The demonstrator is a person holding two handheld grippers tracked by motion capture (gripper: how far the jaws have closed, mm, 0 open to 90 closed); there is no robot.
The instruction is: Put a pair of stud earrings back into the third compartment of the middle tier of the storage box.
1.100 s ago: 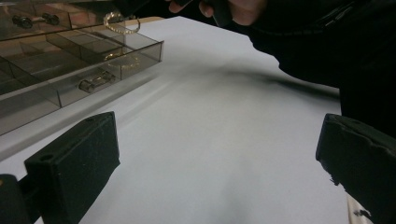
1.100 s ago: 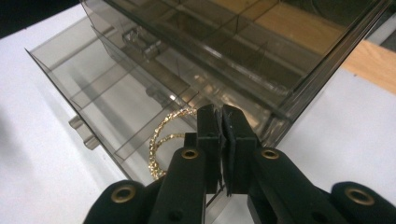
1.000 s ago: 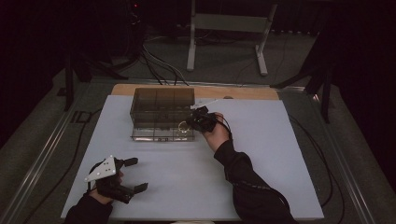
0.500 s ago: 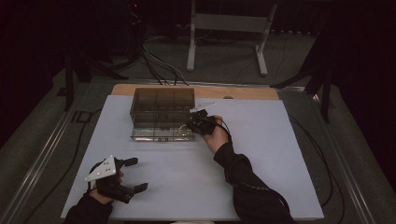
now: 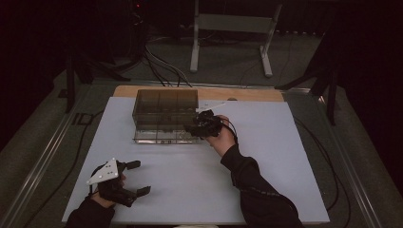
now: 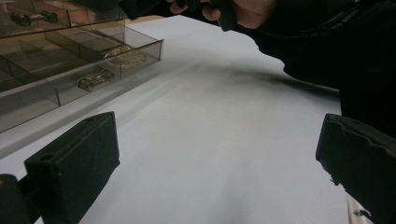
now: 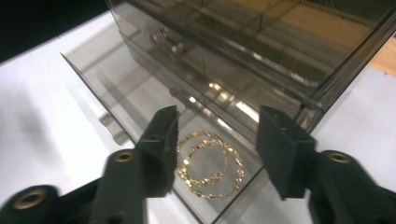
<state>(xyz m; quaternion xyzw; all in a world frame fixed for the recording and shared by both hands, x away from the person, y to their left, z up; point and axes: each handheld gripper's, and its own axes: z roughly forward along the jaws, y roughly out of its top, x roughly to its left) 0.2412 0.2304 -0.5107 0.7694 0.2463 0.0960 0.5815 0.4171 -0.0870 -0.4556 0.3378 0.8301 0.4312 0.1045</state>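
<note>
A person sits at a white table (image 5: 266, 190) holding a gripper in each hand. A smoky clear plastic drawer box (image 5: 164, 107) stands toward the far side, with its bottom drawer (image 7: 112, 88) pulled out toward the person.

The right gripper (image 7: 217, 140) hovers over the near right corner of that drawer. Its jaws have just been opening and now stand apart with nothing between them. Directly below them a gold chain (image 7: 210, 165) lies coiled in loose loops on the drawer floor, in the corner compartment, apart from both jaws.

The left gripper (image 5: 138, 178) rests near the table's front left corner, well away from the box, jaws wide apart and holding nothing.

The step appears to be letting the chain go into the drawer. To finish it well, the right gripper should probably lift straight up with jaws kept apart, so no loop snags on a pad and no jaw knocks the drawer wall or the shelf above it.
</note>
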